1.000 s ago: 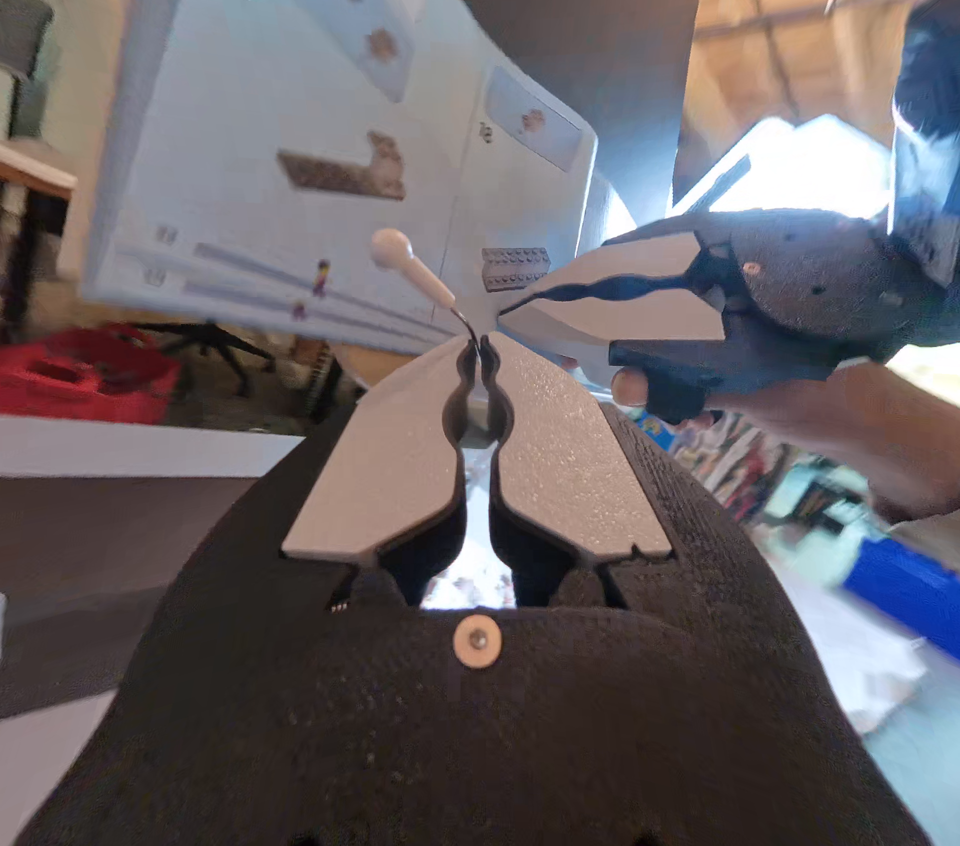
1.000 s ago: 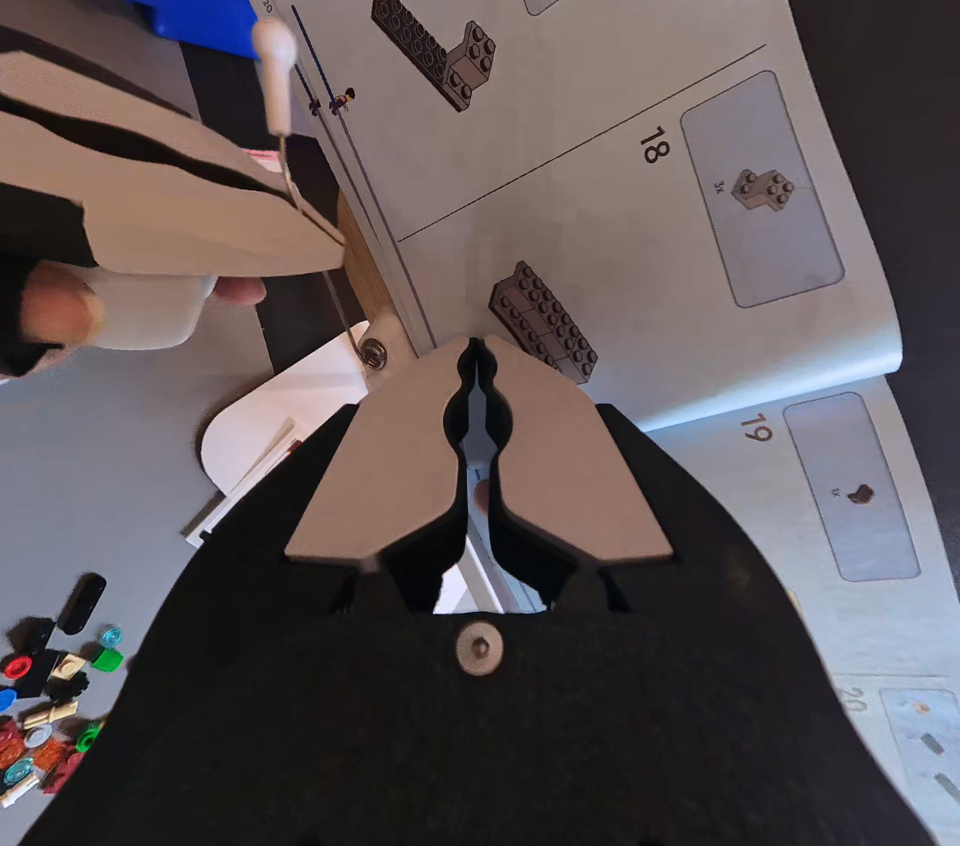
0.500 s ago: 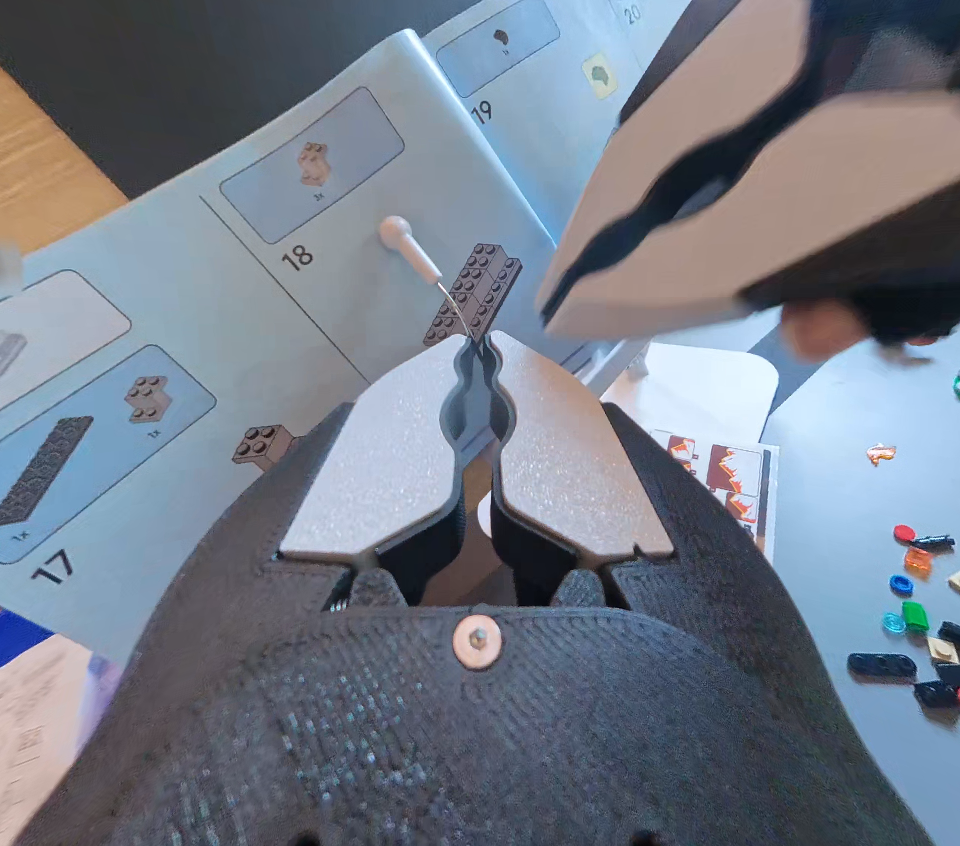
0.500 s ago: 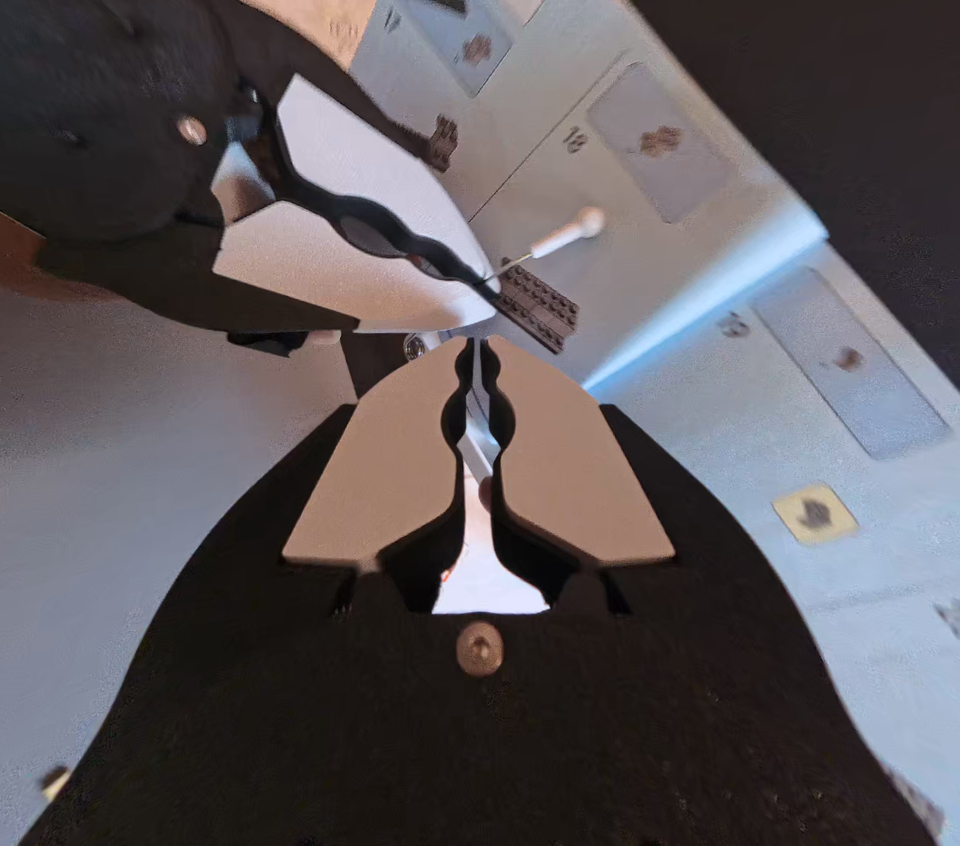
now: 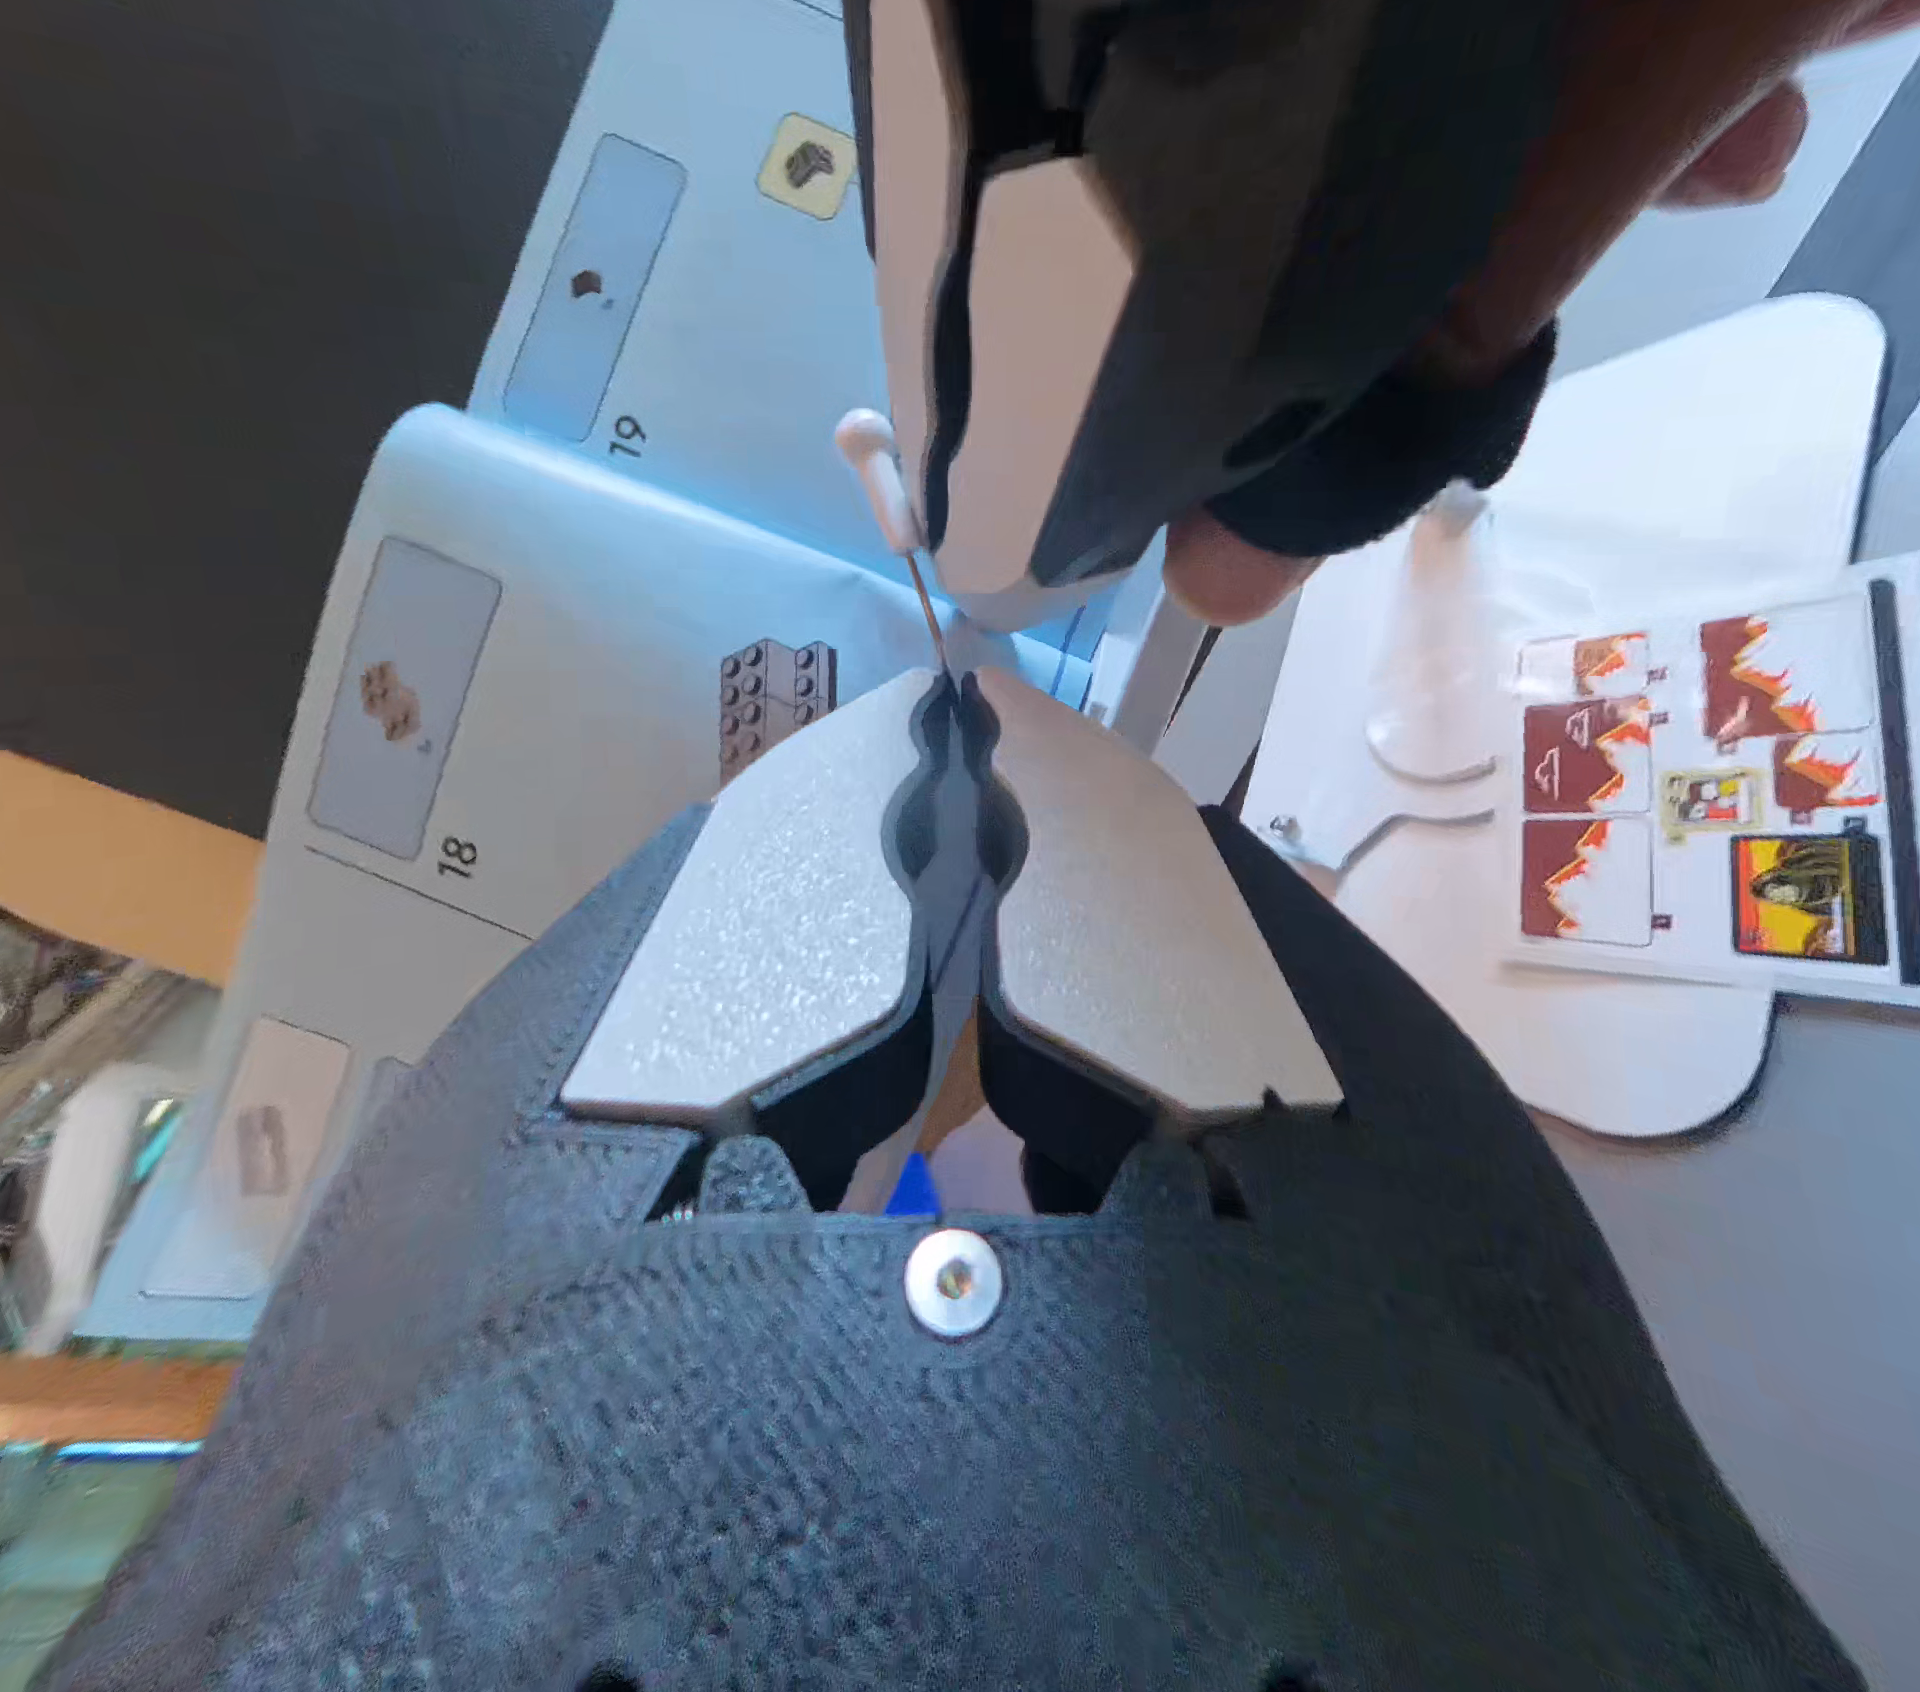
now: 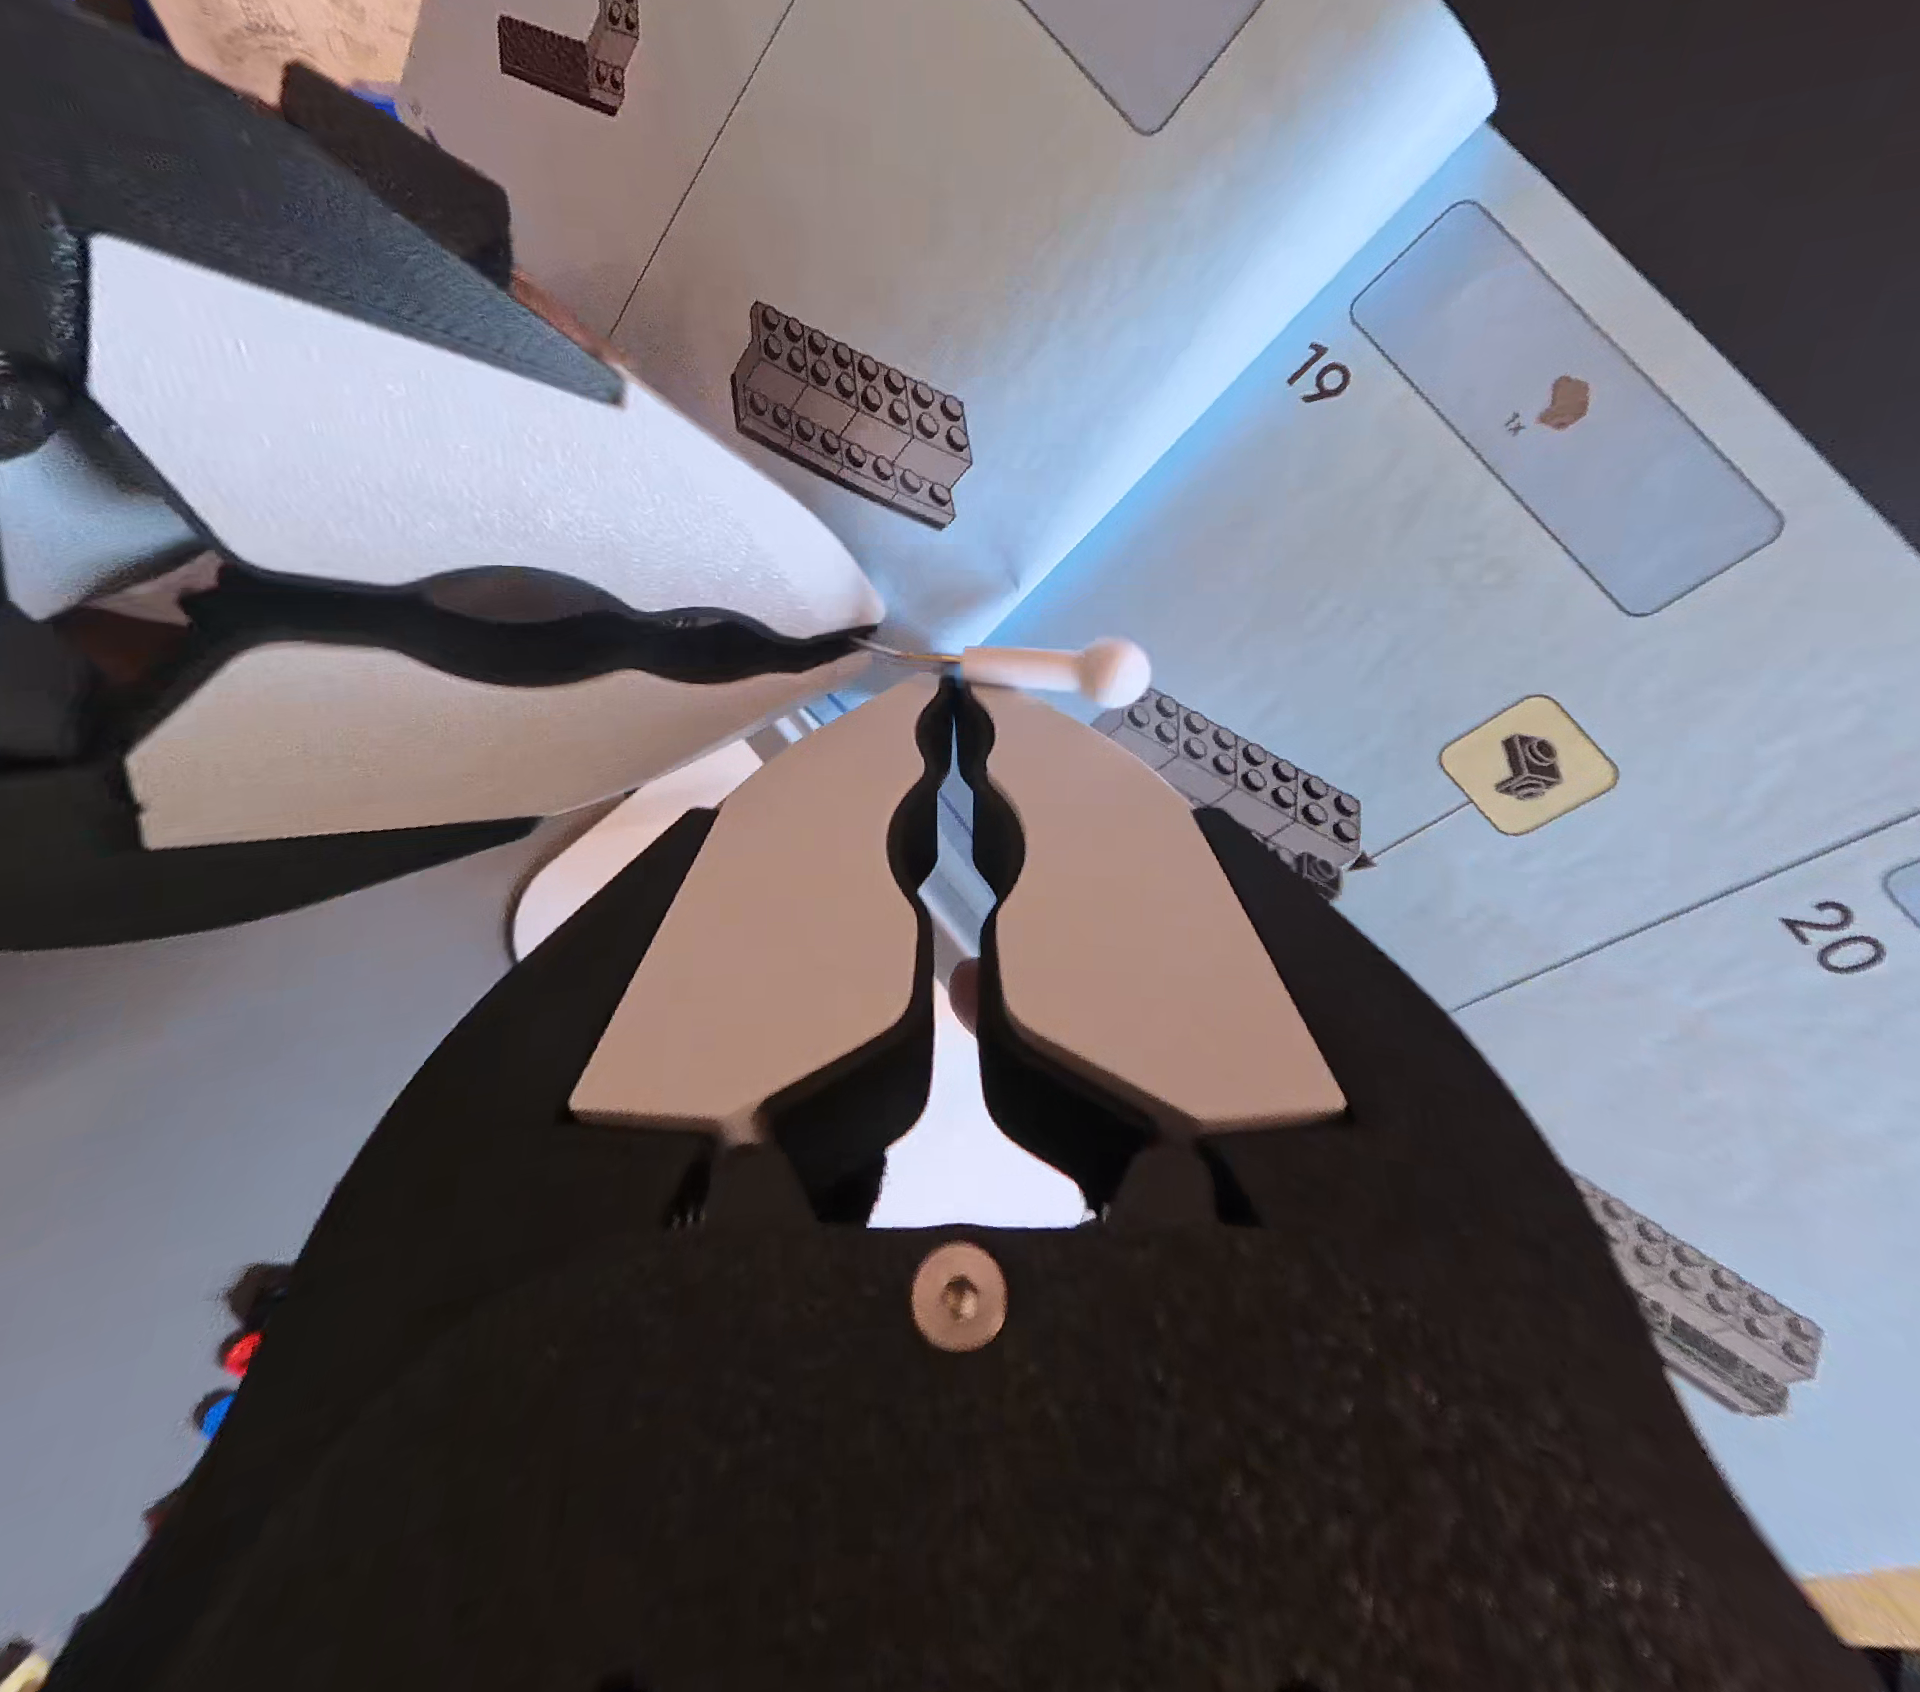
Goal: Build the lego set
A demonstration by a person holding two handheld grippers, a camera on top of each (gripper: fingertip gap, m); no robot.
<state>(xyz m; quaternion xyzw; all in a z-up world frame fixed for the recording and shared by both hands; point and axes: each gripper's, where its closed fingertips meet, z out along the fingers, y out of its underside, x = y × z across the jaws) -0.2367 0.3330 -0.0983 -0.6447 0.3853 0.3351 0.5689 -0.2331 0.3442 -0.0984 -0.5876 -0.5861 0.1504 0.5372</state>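
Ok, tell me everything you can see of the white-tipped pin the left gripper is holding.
The pin is a thin metal wire ending in a white, plastic-looking sleeve with a rounded ball head. The left gripper pinches the bare wire end at its very fingertips, jaws closed. The head juts out past the tips, just over the open instruction booklet. The right gripper, also closed, has its tips right beside the sleeve; contact is unclear.
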